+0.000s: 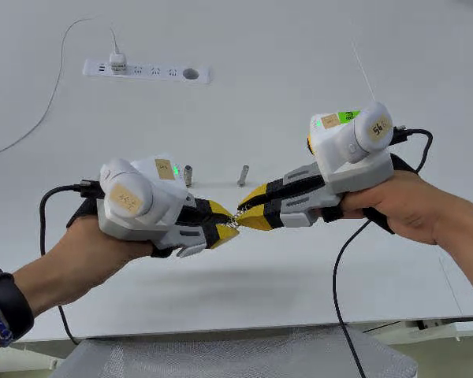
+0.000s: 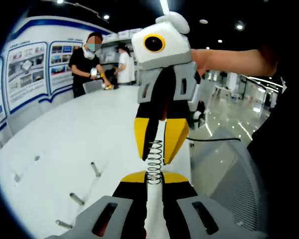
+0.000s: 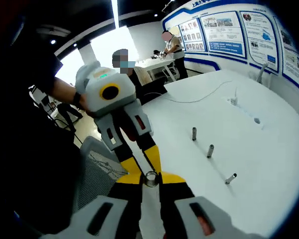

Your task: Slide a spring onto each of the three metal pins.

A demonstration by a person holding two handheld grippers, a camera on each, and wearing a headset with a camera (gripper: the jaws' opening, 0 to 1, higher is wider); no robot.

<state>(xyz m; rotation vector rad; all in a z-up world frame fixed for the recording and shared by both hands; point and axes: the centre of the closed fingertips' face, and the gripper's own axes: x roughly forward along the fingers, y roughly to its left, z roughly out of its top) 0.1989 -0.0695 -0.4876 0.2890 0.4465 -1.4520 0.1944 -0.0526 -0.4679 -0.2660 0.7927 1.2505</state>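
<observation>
Head view: spring (image 1: 235, 221) too small to make out, pinched where left gripper (image 1: 227, 226) and right gripper (image 1: 244, 213) meet. Left gripper view: its lower end buried between own jaws. Right gripper view: seen end-on, length hidden. Cable (image 1: 343, 315) runs off bottom edge.

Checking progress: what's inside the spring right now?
No pin shows through the spring coils; three pins sit apart on the table. Its ends are hidden in the jaws.

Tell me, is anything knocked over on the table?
Yes. The rightmost short grey metal pin looks tipped on its side; the other two pins stand upright. The left claw and right claw pinch the silver coil spring.
</observation>
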